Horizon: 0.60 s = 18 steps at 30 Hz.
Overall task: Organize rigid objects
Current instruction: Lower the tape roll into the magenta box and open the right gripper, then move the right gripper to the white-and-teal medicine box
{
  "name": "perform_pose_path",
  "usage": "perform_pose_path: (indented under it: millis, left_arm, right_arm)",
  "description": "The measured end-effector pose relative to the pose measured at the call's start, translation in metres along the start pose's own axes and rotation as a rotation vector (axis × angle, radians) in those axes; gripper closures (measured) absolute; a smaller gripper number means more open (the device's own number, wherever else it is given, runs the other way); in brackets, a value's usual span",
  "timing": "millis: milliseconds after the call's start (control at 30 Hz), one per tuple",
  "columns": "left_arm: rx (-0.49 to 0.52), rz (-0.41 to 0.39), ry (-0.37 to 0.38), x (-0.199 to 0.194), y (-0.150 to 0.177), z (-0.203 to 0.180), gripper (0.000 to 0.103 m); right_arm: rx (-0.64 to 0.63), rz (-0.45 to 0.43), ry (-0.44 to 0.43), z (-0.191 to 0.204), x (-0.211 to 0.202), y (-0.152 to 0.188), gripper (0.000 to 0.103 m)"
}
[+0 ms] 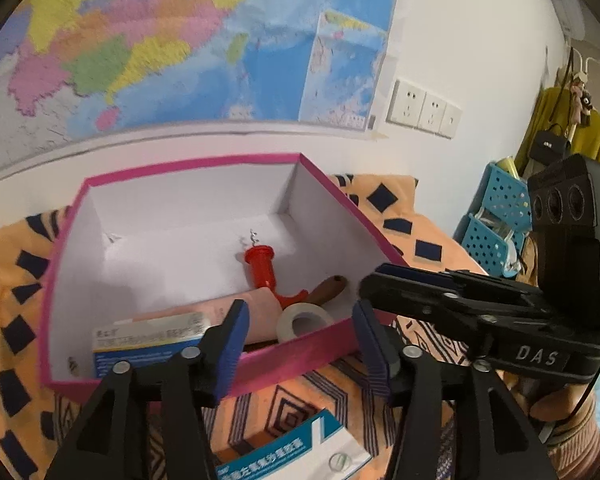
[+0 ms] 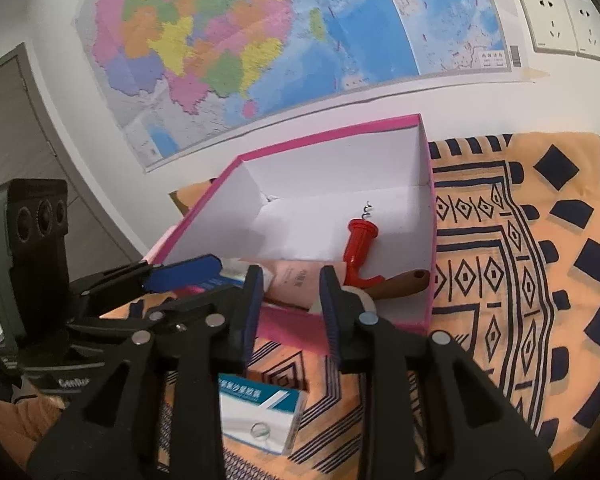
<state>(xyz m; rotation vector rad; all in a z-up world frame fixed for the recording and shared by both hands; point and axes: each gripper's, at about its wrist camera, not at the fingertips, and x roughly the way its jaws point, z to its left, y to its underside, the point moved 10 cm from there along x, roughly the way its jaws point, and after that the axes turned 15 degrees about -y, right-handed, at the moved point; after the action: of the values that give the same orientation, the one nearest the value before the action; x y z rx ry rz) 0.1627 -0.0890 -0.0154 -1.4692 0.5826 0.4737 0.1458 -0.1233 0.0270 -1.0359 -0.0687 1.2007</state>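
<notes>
A pink box [image 1: 300, 350] with a white inside stands on the orange patterned cloth [image 2: 520, 280]. In it lie a red corkscrew [image 1: 262, 270], a brown handle [image 1: 330, 288], a roll of white tape [image 1: 306, 320], a pink tube [image 1: 256, 308] and a blue-and-white carton [image 1: 148, 340]. My left gripper [image 1: 300, 344] hovers at the box's near wall, open, with nothing between its blue pads. My right gripper [image 2: 292, 316] is at the same wall, its jaws a narrow gap apart and empty. A second blue-and-white carton [image 2: 260, 412] lies on the cloth under both grippers.
A large coloured map [image 2: 260, 40] and wall sockets [image 1: 424, 110] are on the white wall behind the box. A blue perforated basket [image 1: 496, 216] and hanging yellow clothes [image 1: 560, 120] are at the right. A grey door [image 2: 20, 140] is at the left.
</notes>
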Motion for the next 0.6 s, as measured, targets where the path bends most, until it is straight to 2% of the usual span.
perform_pose_path:
  millis: [67,167,333,600]
  left_arm:
    - [-0.005,-0.021,-0.027,-0.009,0.003,0.006,0.032]
    - [-0.013,-0.059,-0.090,-0.022,0.010,0.020,0.020]
    - [-0.055,-0.044,-0.155,-0.031,0.036,0.048,0.014]
    - [-0.118,0.082,-0.211,-0.016,0.095,0.072,0.014]
  right_arm:
    - [-0.009,-0.012,-0.014,0.007,-0.006,0.003,0.065]
    - [-0.032,-0.018,-0.031,0.017,-0.015,0.011,0.062]
    - [-0.032,0.007,-0.057,0.025,-0.019,0.034,0.051]
    - [0.027,0.107,-0.050,0.013,0.001,0.081,0.050]
